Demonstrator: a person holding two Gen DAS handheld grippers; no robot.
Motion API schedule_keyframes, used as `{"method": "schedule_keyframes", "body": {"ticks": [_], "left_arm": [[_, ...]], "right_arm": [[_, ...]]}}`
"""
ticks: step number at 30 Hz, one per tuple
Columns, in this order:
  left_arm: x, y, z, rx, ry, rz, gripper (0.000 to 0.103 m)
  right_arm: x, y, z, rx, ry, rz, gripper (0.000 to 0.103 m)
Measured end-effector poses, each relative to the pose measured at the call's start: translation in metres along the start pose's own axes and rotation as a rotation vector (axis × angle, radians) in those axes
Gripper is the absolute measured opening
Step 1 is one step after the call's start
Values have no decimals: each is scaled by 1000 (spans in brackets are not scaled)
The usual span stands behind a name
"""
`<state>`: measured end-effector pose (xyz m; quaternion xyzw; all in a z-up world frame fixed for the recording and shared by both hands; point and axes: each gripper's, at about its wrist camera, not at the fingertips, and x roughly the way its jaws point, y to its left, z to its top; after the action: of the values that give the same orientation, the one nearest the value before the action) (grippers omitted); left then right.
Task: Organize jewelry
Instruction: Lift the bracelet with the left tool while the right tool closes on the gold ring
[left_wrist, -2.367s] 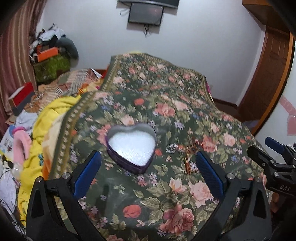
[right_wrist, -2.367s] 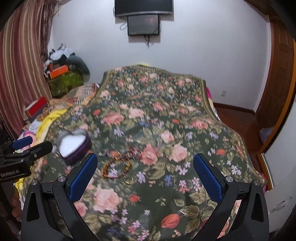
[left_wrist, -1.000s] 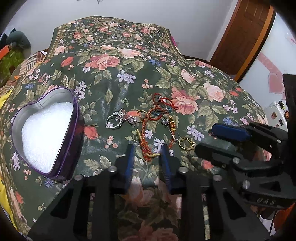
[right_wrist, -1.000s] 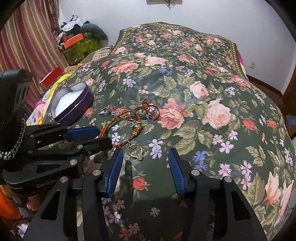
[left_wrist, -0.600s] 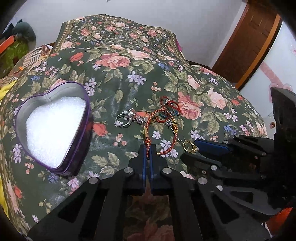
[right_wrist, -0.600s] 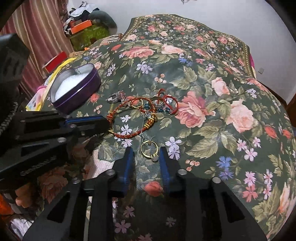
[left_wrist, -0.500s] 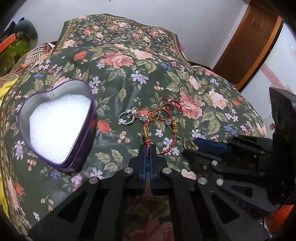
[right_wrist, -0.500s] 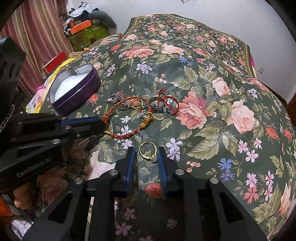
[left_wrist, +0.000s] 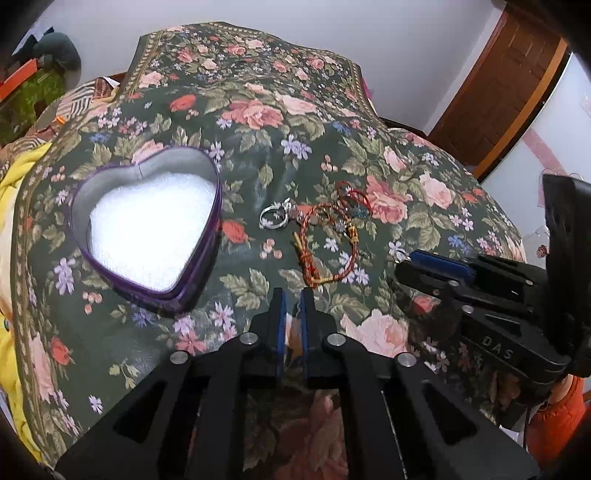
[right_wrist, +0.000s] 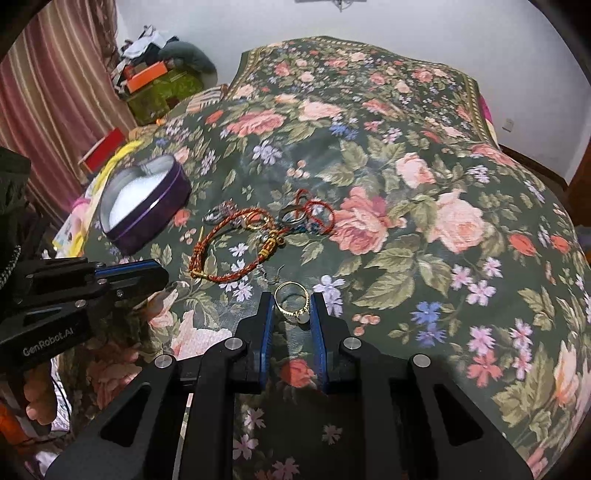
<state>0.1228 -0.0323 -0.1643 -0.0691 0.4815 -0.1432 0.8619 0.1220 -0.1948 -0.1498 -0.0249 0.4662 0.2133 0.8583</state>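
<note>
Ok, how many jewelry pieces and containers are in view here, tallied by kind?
Rings: 4, one gold ring between the right hand-held gripper fingers
Bracelets: 2
Heart-shaped tin: 1
Total: 7

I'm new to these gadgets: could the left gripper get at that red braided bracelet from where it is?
Probably yes. The left gripper sits just short of the red braided bracelet, nothing between them, but its jaws are nearly closed and would need to open first.
</note>
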Motion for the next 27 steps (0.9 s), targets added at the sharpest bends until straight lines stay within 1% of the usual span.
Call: {"method": "schedule_keyframes", "body": {"ticks": [2, 4, 8, 12, 14, 20, 24, 27], "left_arm": [[1, -3, 5, 7, -5, 11, 19], [4, -6, 11, 18, -12, 25, 24], [12, -11, 24, 44, -16, 56, 24], [33, -12, 32, 58, 22, 79, 24], [39, -12, 34, 62, 25, 91, 24], [39, -9, 40, 44, 20, 93, 24], [40, -4, 45, 41, 22, 120, 24], [40, 1, 47, 29, 20, 127, 24]], "right_arm": [[-4, -4, 0, 14, -12, 3, 17], [-8, -8, 0, 27, -27, 3, 17], [-18, -17, 1, 52, -55, 8, 17], [-24, -25, 3, 72, -81, 9, 17], [-26, -28, 3, 84, -91, 15, 17], [-25, -33, 3, 96, -101, 23, 17], [-26, -38, 1, 103, -105, 30, 17], [-26, -39, -1, 104, -104, 29, 17]]}}
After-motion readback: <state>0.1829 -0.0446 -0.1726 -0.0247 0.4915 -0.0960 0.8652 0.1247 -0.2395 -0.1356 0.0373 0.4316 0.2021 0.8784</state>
